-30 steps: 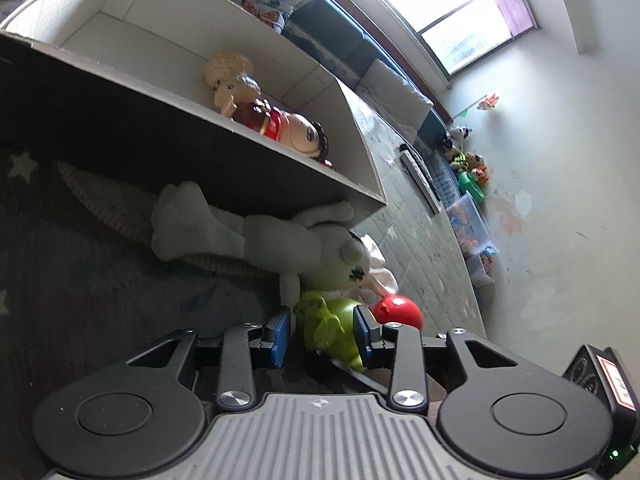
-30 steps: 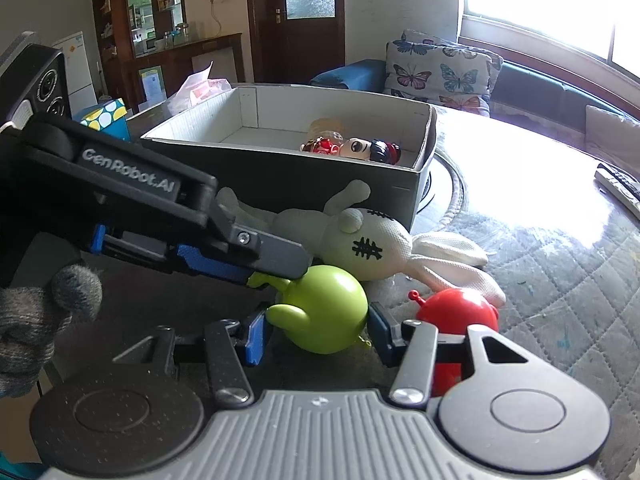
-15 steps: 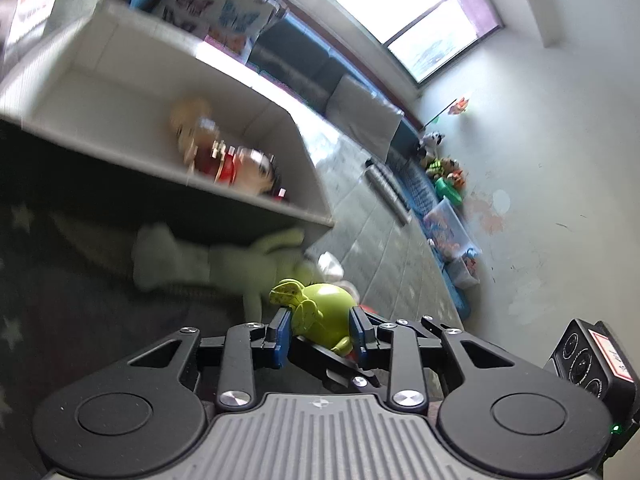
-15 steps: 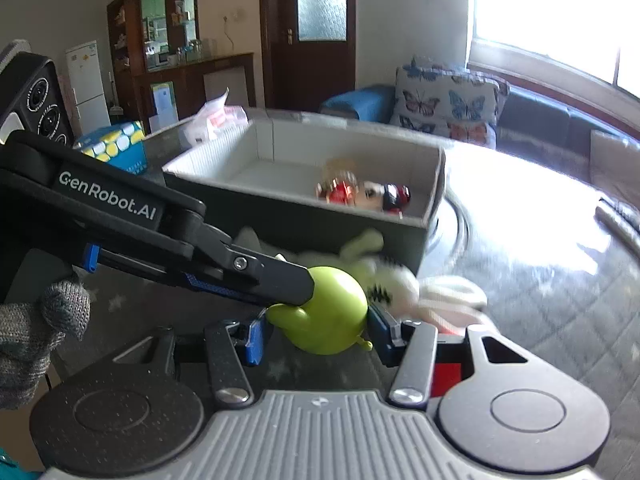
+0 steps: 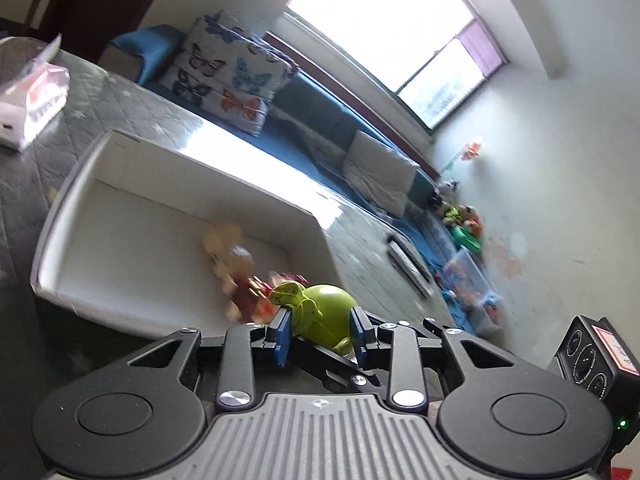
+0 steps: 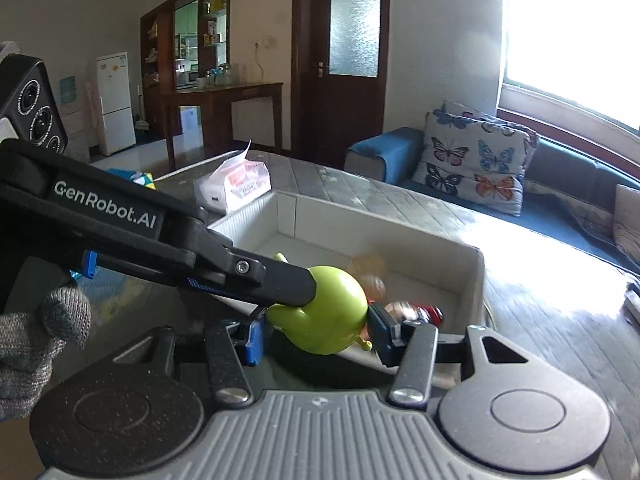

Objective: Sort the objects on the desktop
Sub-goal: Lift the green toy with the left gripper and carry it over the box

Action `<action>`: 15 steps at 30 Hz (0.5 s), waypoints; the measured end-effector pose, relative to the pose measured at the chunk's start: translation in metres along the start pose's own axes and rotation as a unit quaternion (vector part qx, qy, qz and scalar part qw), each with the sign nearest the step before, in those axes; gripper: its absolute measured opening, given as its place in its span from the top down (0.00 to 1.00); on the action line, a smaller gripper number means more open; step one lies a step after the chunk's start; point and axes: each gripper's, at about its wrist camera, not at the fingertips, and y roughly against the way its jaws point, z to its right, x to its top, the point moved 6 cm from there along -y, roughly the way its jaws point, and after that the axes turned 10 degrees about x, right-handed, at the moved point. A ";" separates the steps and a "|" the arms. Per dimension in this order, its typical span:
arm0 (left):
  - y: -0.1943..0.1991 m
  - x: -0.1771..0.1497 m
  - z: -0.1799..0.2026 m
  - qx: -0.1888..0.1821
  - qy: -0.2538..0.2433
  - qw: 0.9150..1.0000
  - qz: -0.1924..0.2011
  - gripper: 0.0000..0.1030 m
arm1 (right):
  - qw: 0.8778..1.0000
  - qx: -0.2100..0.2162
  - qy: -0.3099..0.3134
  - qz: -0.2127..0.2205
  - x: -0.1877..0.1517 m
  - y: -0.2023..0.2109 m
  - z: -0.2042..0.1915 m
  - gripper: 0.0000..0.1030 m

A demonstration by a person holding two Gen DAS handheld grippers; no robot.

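Here, white box holding two dolls, both tools, left, right, clamped on green toy.

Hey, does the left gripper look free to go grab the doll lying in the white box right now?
Probably not: the left gripper is already shut on the green toy, which the right gripper also clamps. The doll lies uncovered in the open-topped white box.

Home living room. Blue sofa with butterfly cushion under a bright window; wooden door, fridge and shelving behind; toys heaped along the wall.
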 end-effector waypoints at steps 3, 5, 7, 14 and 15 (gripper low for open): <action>-0.012 0.015 -0.015 0.018 0.008 1.000 0.000 0.67 | 1.000 0.009 -0.007 -0.010 0.011 -0.025 0.006 0.50; -0.022 0.023 -0.026 0.029 0.015 0.999 -0.004 0.67 | 1.000 0.017 -0.016 -0.018 0.016 -0.043 0.012 0.50; -0.031 0.028 -0.037 0.039 0.024 0.999 -0.007 0.68 | 0.999 0.022 -0.023 -0.027 0.019 -0.058 0.016 0.51; -0.061 0.039 -0.065 0.063 0.048 0.997 -0.023 0.68 | 0.997 0.036 -0.037 -0.061 0.015 -0.100 0.027 0.53; -0.064 0.039 -0.067 0.064 0.049 0.996 -0.026 0.68 | 0.997 0.036 -0.036 -0.065 0.013 -0.104 0.028 0.53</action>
